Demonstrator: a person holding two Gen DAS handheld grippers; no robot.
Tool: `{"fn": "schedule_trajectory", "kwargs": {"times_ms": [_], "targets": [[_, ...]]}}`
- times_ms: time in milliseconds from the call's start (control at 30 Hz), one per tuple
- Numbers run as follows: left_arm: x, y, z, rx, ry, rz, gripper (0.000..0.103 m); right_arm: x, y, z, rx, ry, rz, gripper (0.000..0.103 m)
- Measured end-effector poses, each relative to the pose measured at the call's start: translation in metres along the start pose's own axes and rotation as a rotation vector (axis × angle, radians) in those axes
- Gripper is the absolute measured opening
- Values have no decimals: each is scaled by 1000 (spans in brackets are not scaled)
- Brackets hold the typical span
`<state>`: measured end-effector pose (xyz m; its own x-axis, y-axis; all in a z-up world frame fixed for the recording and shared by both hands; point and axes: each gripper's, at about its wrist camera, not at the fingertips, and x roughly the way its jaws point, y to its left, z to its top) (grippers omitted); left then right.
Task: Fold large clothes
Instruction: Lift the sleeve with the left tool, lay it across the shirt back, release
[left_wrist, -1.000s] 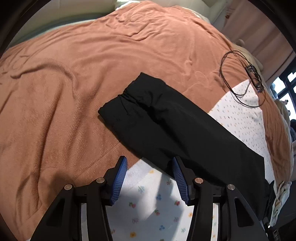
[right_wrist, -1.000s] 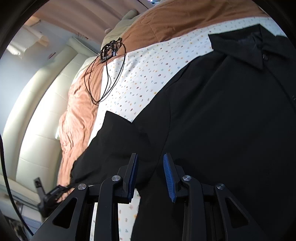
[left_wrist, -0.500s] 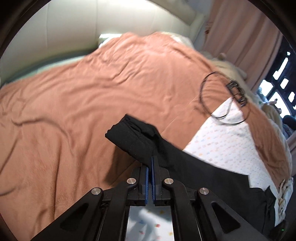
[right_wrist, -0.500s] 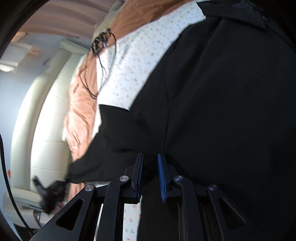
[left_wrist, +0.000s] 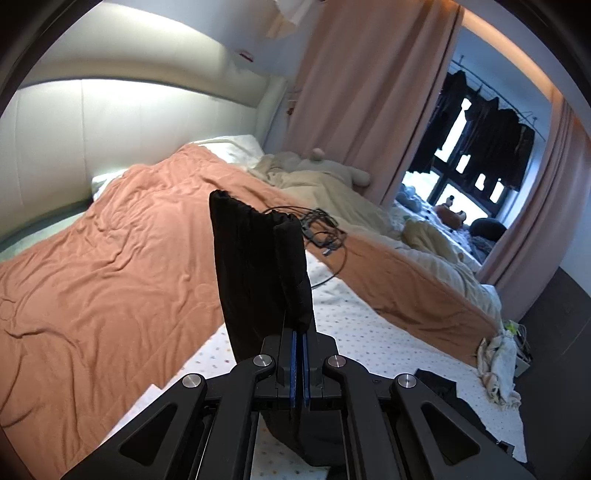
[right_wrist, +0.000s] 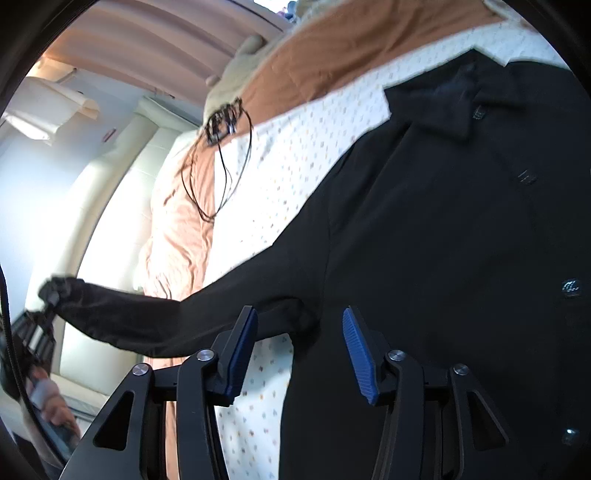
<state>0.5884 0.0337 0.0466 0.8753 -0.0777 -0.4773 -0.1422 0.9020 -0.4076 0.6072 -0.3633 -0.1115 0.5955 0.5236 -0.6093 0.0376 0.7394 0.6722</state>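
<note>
Black jacket (right_wrist: 443, 240) lies spread on a white dotted sheet (right_wrist: 295, 155), filling the right wrist view from 12 o'clock round to 6 o'clock; its far edge and hem are cut off by the picture's rim. One sleeve (left_wrist: 258, 273) is lifted off the bed. In the left wrist view the left gripper (left_wrist: 299, 363) has its blue pads pressed together on the sleeve cloth, and the cuff end stands up toward 12 o'clock, hiding part of the bed behind it. In the right wrist view that sleeve stretches out toward 9 o'clock, where the left gripper shows only as a small blurred dark shape with a hand (right_wrist: 51, 402) below it, hard to make out. The right gripper (right_wrist: 299, 350) hovers by the armpit, its jaws opening, pads well apart and pressing on nothing; jacket cloth and sheet lie beyond the gap. An orange blanket (left_wrist: 110, 266) covers the bed toward 9 o'clock. A tangle of black cable (left_wrist: 321, 232) rests on it past the sleeve. Dark clothes (left_wrist: 487, 133) hang at the window at 2 o'clock, details lost against the glare.
</note>
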Motion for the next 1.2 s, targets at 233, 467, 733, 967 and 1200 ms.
{"fn": "schedule_trajectory", "kwargs": {"times_ms": [233, 467, 733, 967, 1200], "targets": [[-27, -80, -5, 92, -2, -138, 1, -77, -32, -6, 31, -118, -34, 58], [-27, -156, -20, 178, 39, -243, 1, -140, -80, -20, 89, -205, -139, 58], [-12, -241, -50, 285, 116, -341, 1, -185, -125, -11, 205, -292, -158, 58], [22, -297, -93, 313, 210, -429, 1, -211, -160, -1, 267, -342, -170, 58], [57, -355, -144, 316, 317, -504, 1, -227, -200, 1, 418, -399, -180, 58]]}}
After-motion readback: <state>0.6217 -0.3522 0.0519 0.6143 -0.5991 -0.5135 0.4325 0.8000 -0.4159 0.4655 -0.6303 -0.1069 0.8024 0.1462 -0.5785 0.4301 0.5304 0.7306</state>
